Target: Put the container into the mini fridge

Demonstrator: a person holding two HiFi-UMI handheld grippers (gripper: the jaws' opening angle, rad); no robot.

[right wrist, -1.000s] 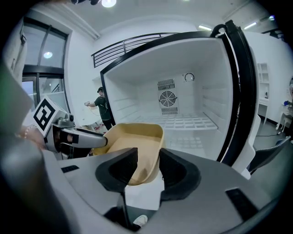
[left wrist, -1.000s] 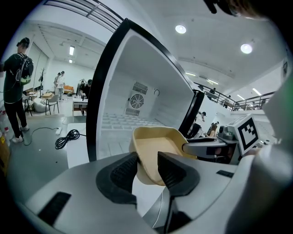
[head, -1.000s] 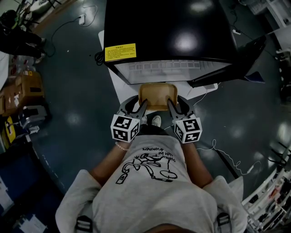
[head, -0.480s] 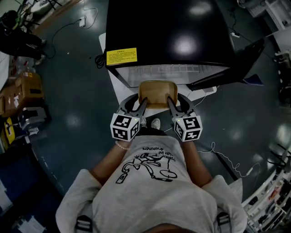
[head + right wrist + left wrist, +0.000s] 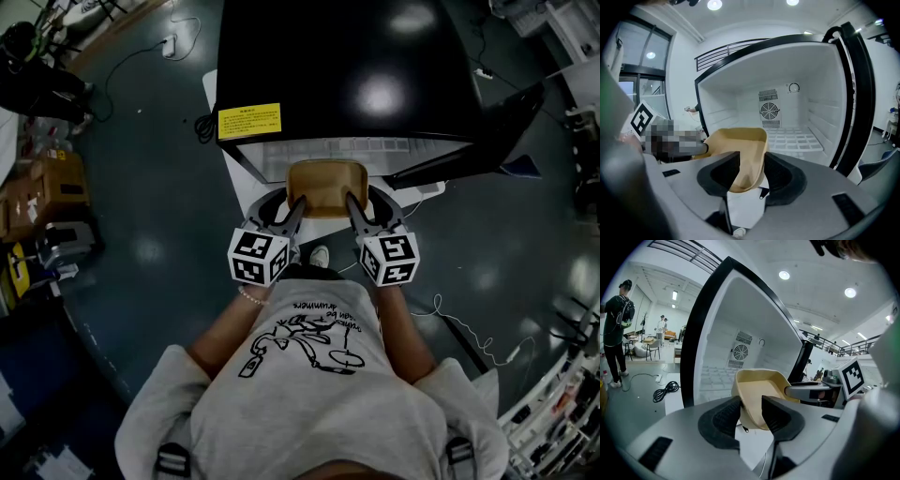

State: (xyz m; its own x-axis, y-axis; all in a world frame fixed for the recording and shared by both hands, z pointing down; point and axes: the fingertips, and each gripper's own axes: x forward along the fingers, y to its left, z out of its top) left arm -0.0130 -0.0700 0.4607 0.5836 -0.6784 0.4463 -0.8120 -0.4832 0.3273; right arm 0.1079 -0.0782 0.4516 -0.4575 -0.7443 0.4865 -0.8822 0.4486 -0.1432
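I hold a tan plastic container (image 5: 323, 183) by its near rim, one gripper at each near corner. My left gripper (image 5: 298, 208) is shut on the left corner, the wall pinched between its black pads (image 5: 723, 417). The right gripper (image 5: 352, 204) has the right corner's wall between its pads (image 5: 787, 178), and its jaws are opening slightly. The container (image 5: 759, 387) hangs in the air, its far edge at the mouth of the black mini fridge (image 5: 347, 66). Inside, the fridge is white with a wire shelf (image 5: 792, 137) and a back fan (image 5: 768, 111). The container (image 5: 740, 143) looks empty.
The fridge door (image 5: 487, 127) stands open to the right. A yellow label (image 5: 248, 120) sits on the fridge top. Cables (image 5: 459, 323) run over the dark floor, and cardboard boxes (image 5: 47, 183) stand at the left. A person (image 5: 616, 341) stands far off.
Both grippers have carried the container forward. Its far edge has gone from short of the fridge front to the opening.
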